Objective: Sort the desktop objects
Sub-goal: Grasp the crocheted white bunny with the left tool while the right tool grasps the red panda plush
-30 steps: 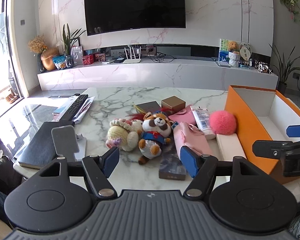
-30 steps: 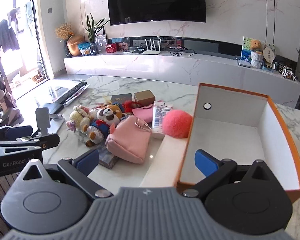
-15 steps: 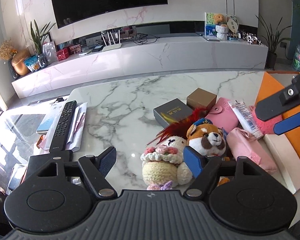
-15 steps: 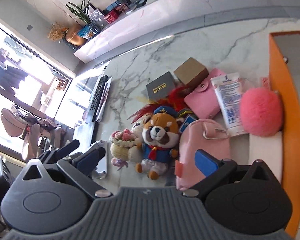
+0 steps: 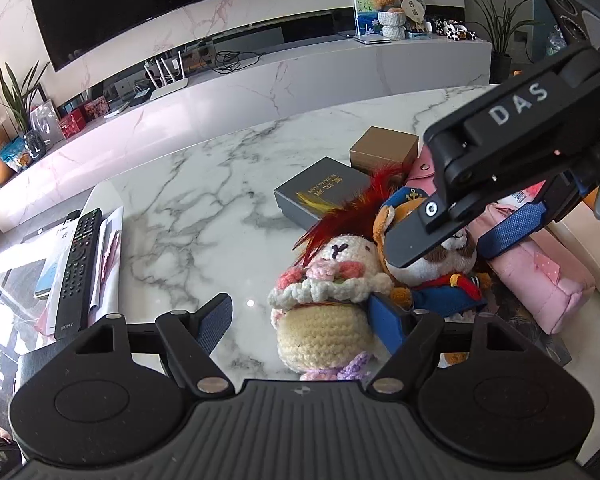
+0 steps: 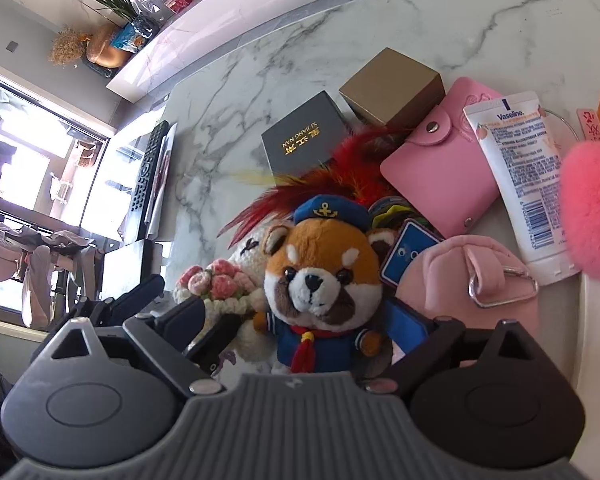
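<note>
Both grippers have swung down over the toy pile at the worktop's (image 5: 204, 184) centre. The right gripper (image 6: 300, 320) straddles the sailor plush (image 6: 320, 276), fingers closing but not yet pressing; the left gripper (image 5: 300, 316) stands released around the crochet doll (image 5: 324, 308), at the plush's 9 o'clock. The right should centre on the plush's body, clear of the doll.

Red panda plush (image 6: 320, 276) between gripper (image 6: 300, 320) jaws

Bare marble tabletop (image 5: 204, 216) lies open at centre-left of the left wrist view; the remote control (image 5: 78, 270) bounds it left; crochet doll (image 5: 324, 300), grey box (image 5: 320, 194), right gripper (image 5: 456, 240) crowd the right.
</note>
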Tool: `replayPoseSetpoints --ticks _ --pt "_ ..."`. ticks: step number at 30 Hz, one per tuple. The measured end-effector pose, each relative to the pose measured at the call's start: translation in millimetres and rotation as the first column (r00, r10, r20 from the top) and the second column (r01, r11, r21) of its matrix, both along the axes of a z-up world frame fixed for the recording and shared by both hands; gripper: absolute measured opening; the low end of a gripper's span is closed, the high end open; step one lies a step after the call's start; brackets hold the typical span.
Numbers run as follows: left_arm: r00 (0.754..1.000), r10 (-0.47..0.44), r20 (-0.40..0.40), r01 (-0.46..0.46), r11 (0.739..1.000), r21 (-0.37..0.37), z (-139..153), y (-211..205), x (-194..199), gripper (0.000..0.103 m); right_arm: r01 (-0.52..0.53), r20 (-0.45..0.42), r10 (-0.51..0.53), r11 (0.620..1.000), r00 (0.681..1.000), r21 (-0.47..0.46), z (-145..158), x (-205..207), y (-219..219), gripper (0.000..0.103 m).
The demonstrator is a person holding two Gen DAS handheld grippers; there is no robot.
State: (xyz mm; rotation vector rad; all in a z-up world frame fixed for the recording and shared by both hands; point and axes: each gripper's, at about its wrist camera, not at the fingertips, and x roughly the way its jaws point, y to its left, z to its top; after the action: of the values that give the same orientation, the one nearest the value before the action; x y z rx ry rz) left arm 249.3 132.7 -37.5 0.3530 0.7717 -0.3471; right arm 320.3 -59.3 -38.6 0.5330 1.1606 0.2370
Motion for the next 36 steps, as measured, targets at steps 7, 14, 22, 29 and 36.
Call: replayPoseSetpoints --ticks 7,14,22,29,36 --pt "0.996 -0.078 -0.053 0.076 0.997 -0.028 1.2 -0.6 12.7 0.088 0.015 -0.007 -0.016 0.995 1.000 -0.096 -5.2 7.4 -1.7 0.091" --pt "0.978 -0.145 -0.151 0.147 0.989 0.001 -0.8 -8.1 29.0 0.088 -0.002 -0.005 0.001 0.984 1.000 -0.176 -9.6 11.4 7.2 0.083" --pt "0.948 -0.081 -0.309 0.099 0.994 0.044 -14.7 -13.3 51.5 0.091 -0.072 -0.015 0.071 0.959 0.997 -0.274 -13.5 18.1 27.2 0.087" --pt "0.943 -0.042 -0.331 0.089 0.988 0.129 -27.4 -21.0 55.5 0.095 -0.137 -0.086 0.116 0.940 0.990 -0.313 -25.1 30.1 37.8 0.081" --pt "0.950 -0.003 -0.312 0.035 0.994 0.099 -20.4 -18.2 58.0 0.072 -0.118 -0.082 0.100 0.956 0.992 -0.267 -22.5 26.1 35.9 0.058"
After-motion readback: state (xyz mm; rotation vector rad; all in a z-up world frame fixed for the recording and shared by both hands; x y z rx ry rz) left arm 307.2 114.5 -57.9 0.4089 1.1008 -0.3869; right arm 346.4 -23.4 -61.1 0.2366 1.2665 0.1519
